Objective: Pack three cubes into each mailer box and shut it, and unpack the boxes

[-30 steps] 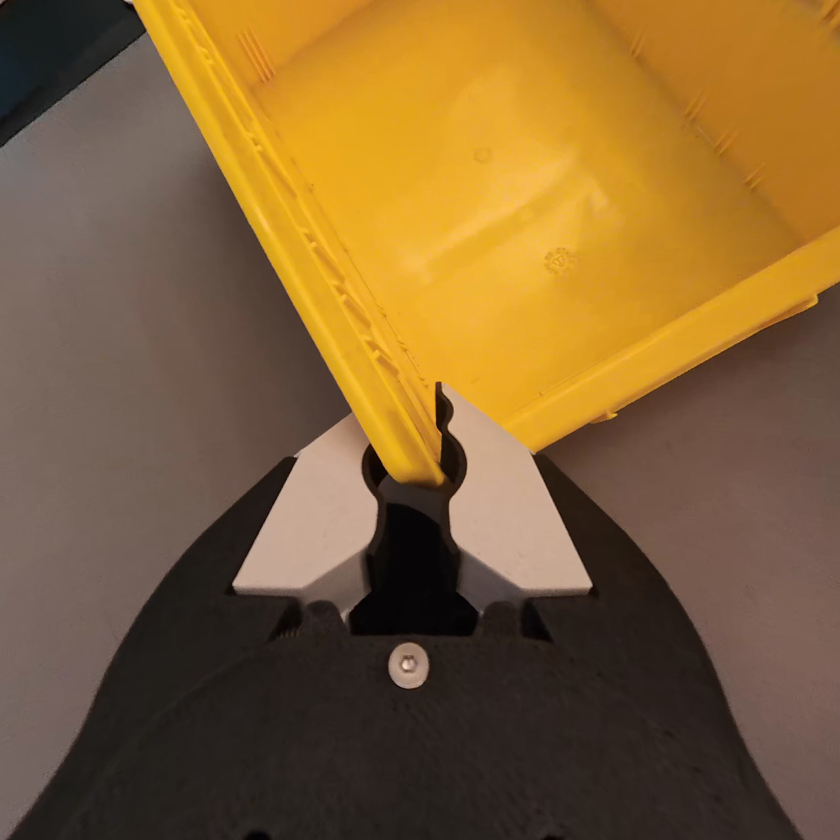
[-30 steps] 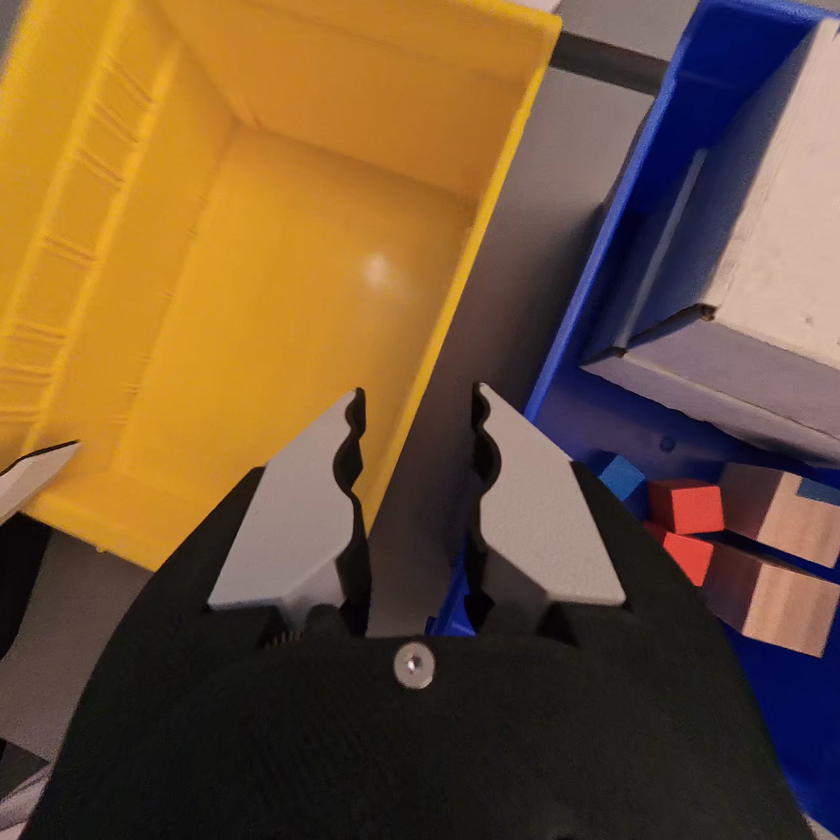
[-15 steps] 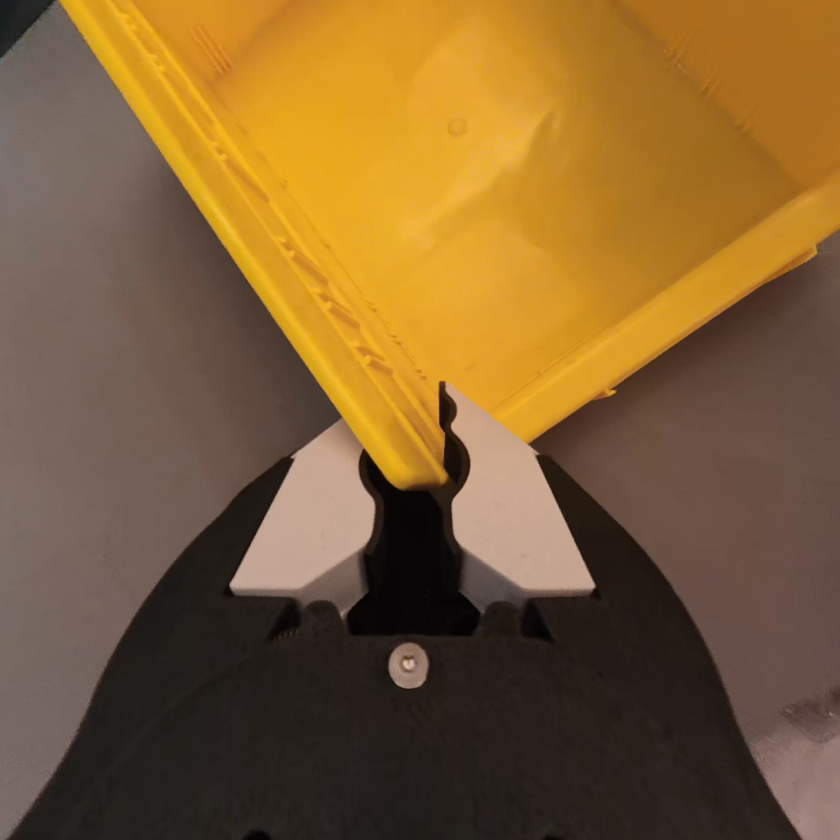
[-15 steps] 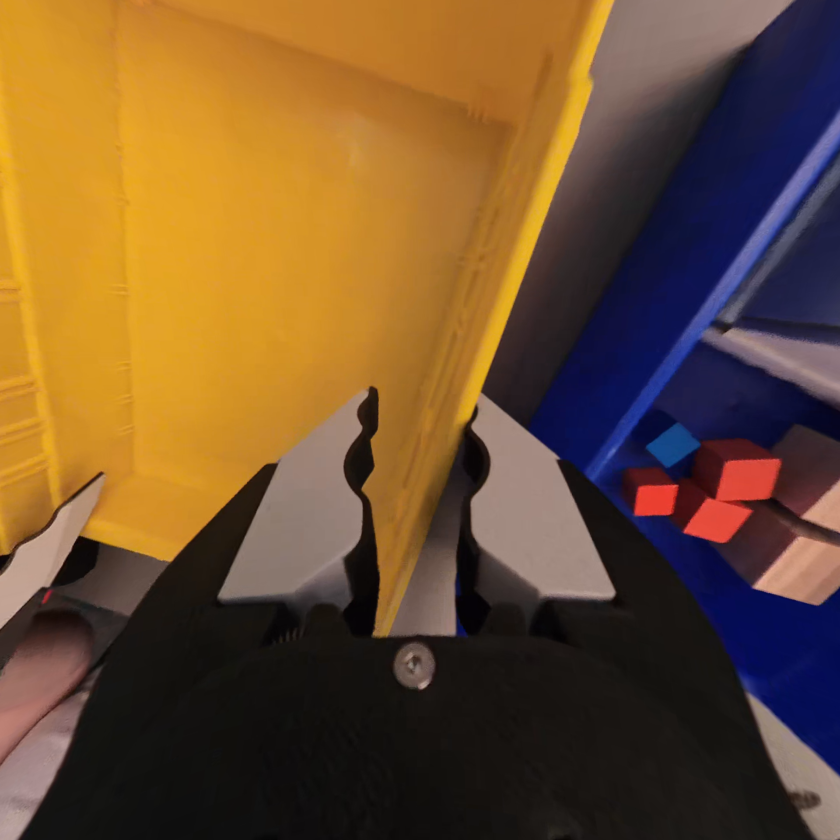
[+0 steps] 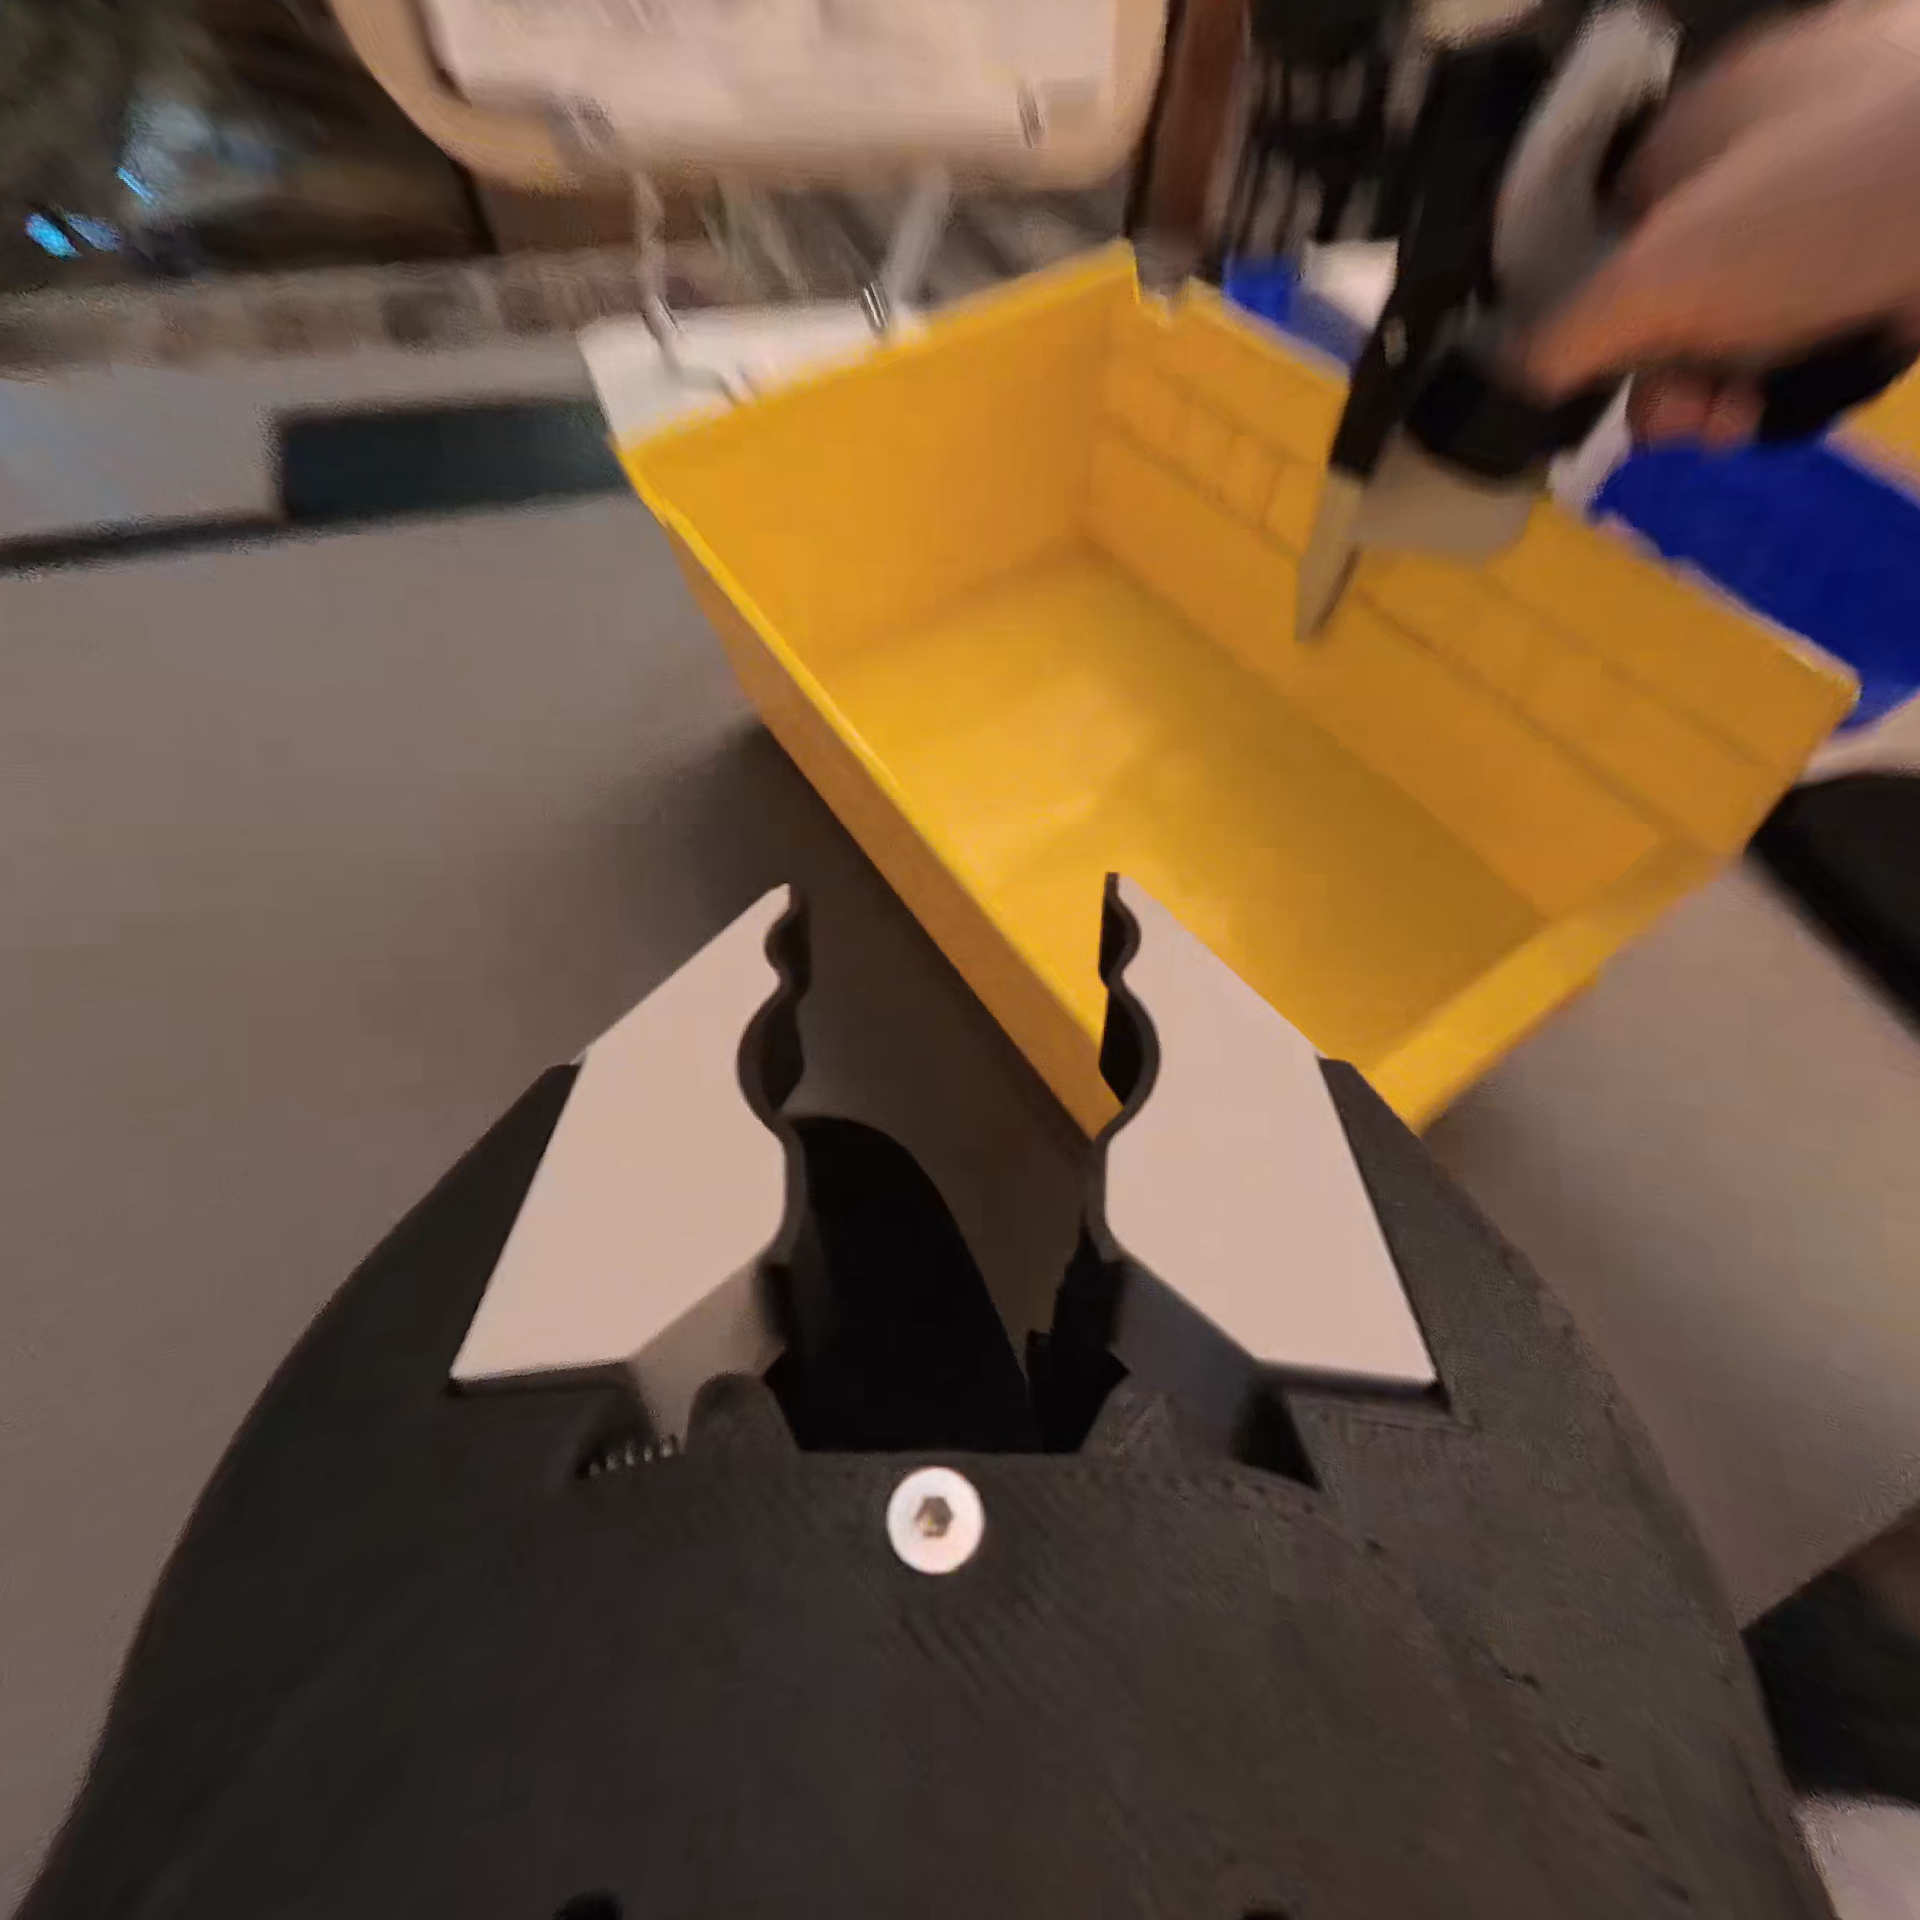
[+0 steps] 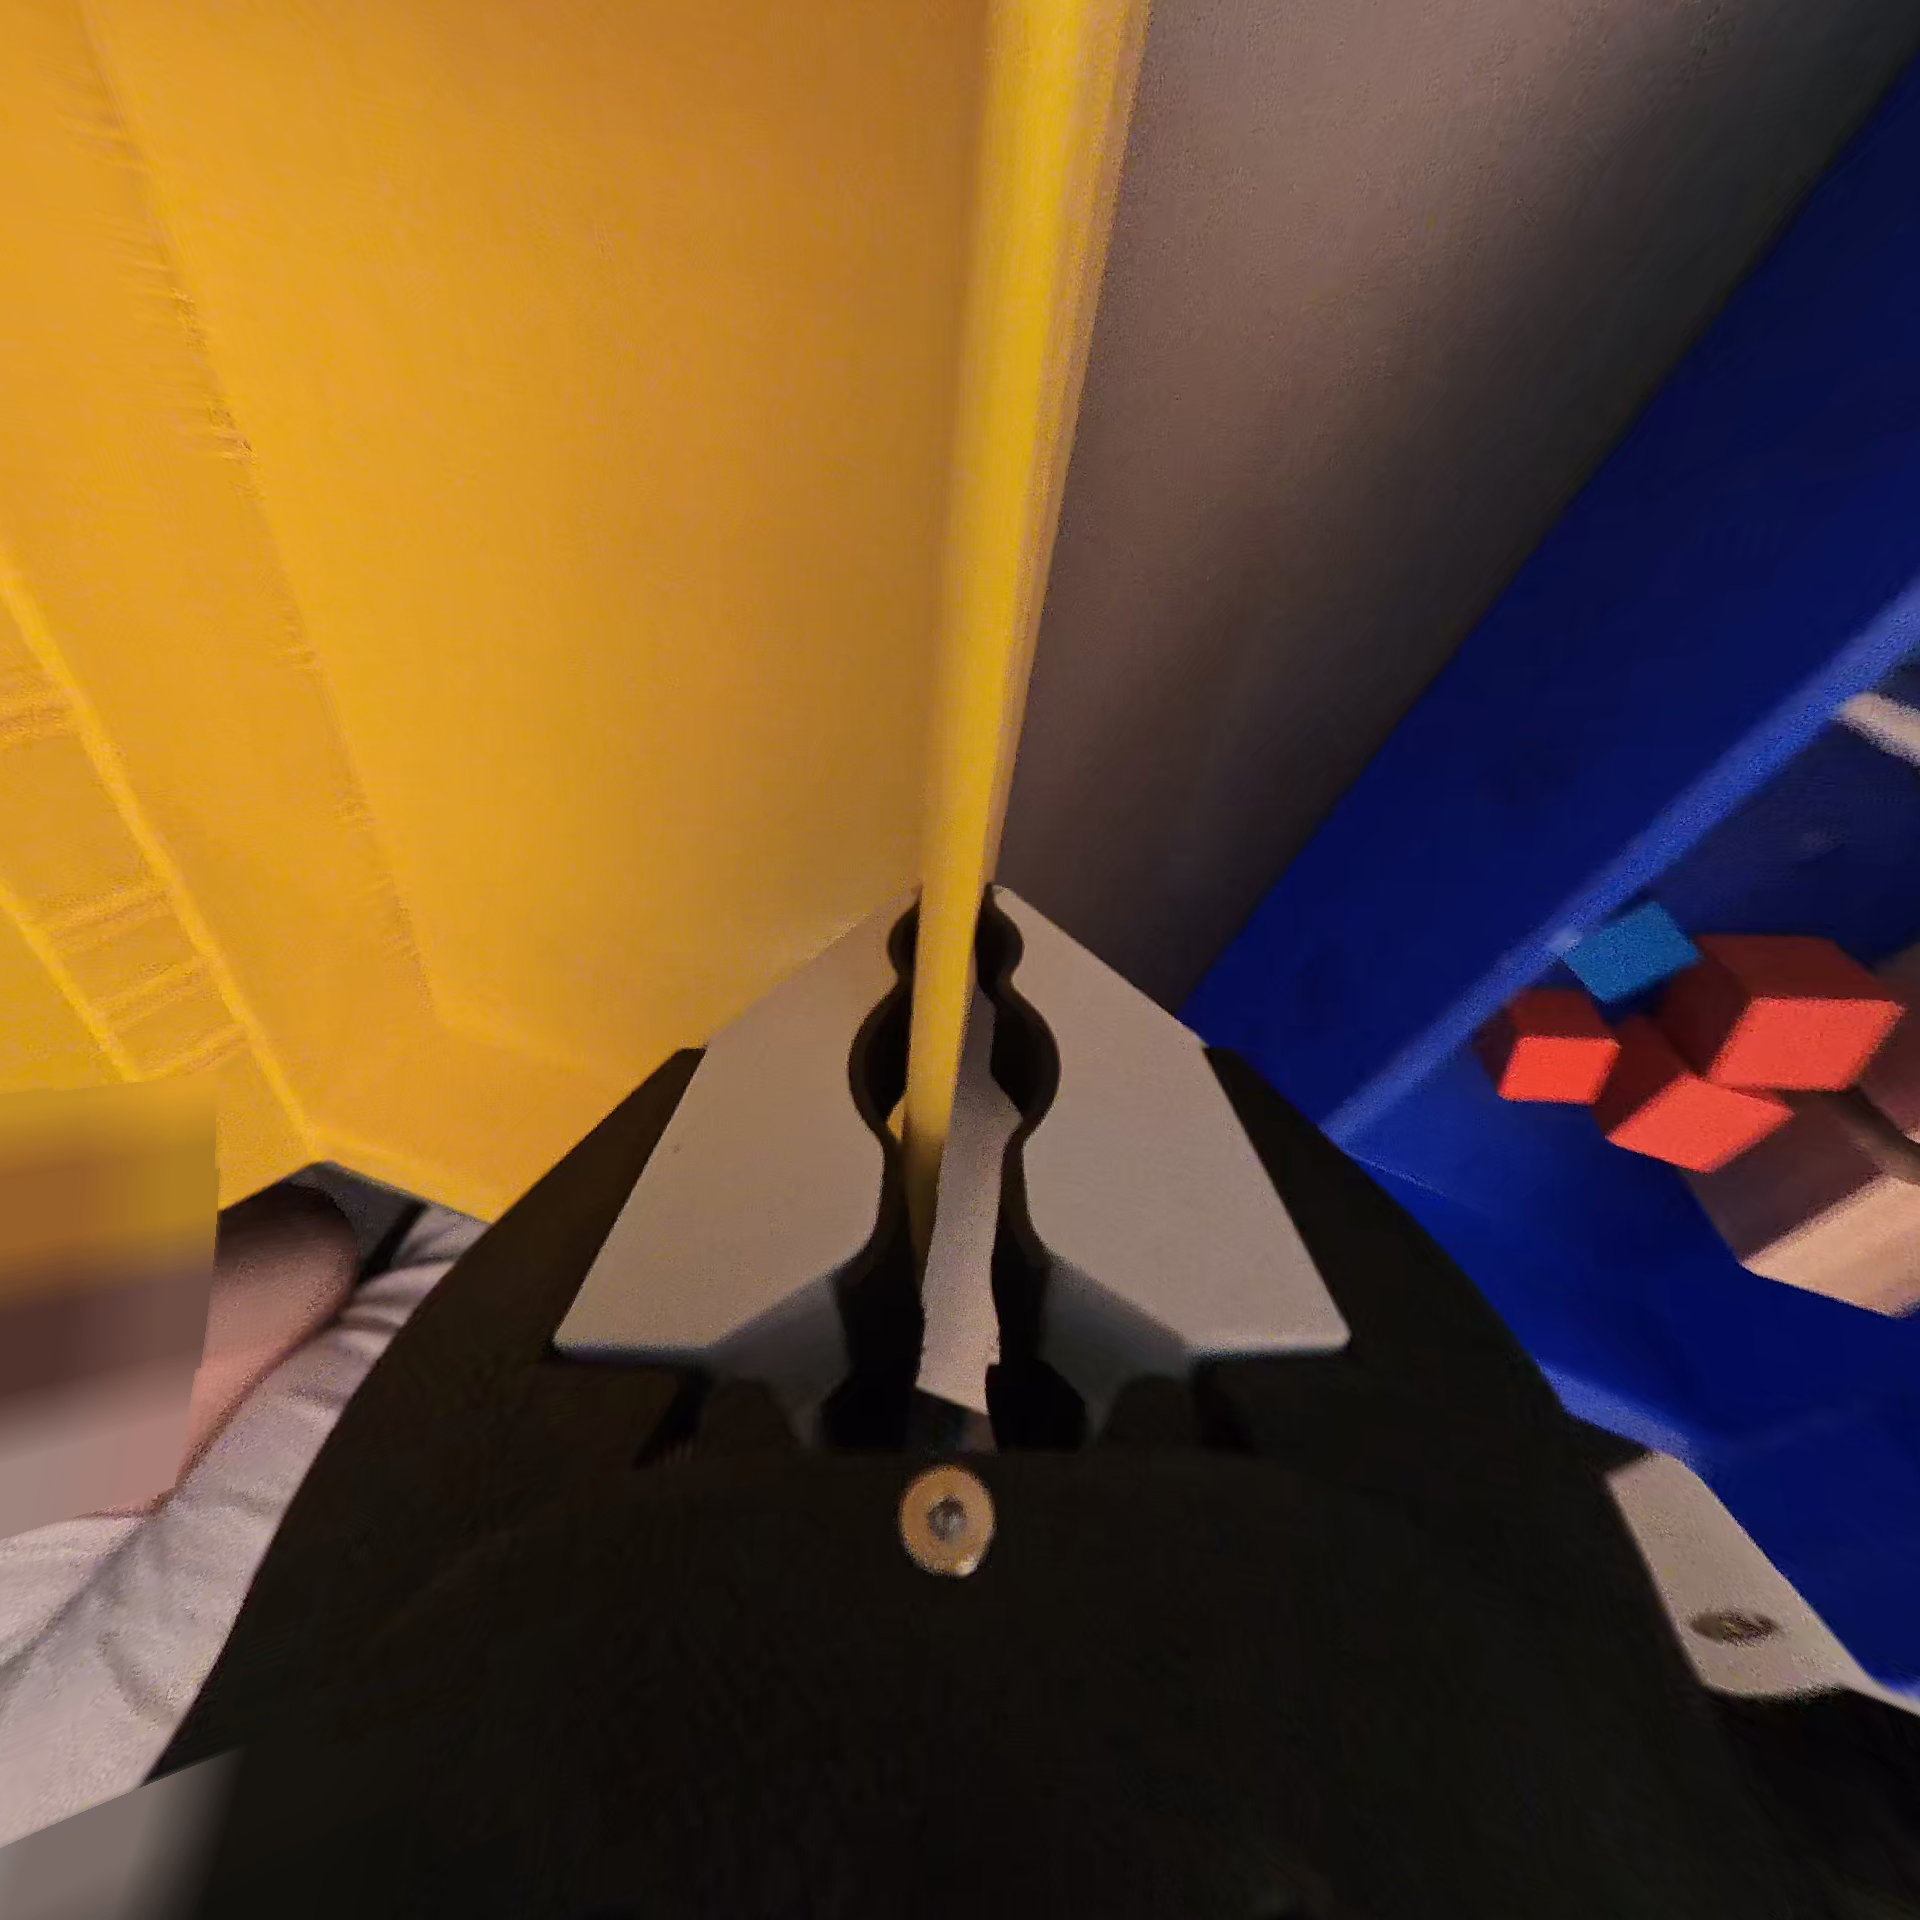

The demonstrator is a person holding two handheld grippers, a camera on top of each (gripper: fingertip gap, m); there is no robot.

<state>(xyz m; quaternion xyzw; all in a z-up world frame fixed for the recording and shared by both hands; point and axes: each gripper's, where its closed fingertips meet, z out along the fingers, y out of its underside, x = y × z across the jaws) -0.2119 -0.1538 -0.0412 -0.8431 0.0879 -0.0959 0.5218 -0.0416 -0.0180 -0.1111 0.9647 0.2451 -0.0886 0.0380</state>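
**Right claw grips the yellow bin's wall; left claw stands released beside it**

The right claw (image 6: 951, 904) is clenched on the thin side wall of the yellow bin (image 6: 520, 520): in the right wrist view the wall's rim runs straight down between its two grey fingers (image 6: 748, 1174), one finger inside the bin and one outside. The left wrist view shows the same claw (image 5: 1340, 582) from farther off, reaching down over the bin's far long wall, with a person's hand (image 5: 1756, 229) around its handle.

The left claw (image 5: 948, 904) is released, its jaws standing wide apart and holding nothing. The near corner of the yellow bin (image 5: 1195, 748) lies just beyond its right finger (image 5: 1236, 1174); whether they touch is hard to tell through the blur. The bin sits on the grey bench (image 5: 312, 831), and its inside is bare.

To the right of the yellow bin, across a strip of the bench (image 6: 1299, 520), stands a blue bin (image 6: 1558, 727). Inside it lie the cubes: red cubes (image 6: 1704, 1060) bunched together, a small blue cube (image 6: 1631, 951) just behind them, and a plain wooden block (image 6: 1829, 1216) beside them. A pale edge at the frame's right border, above the cubes, is too blurred to name. A blurred strip of the blue bin (image 5: 1766, 530) also shows in the left wrist view, behind the yellow one.
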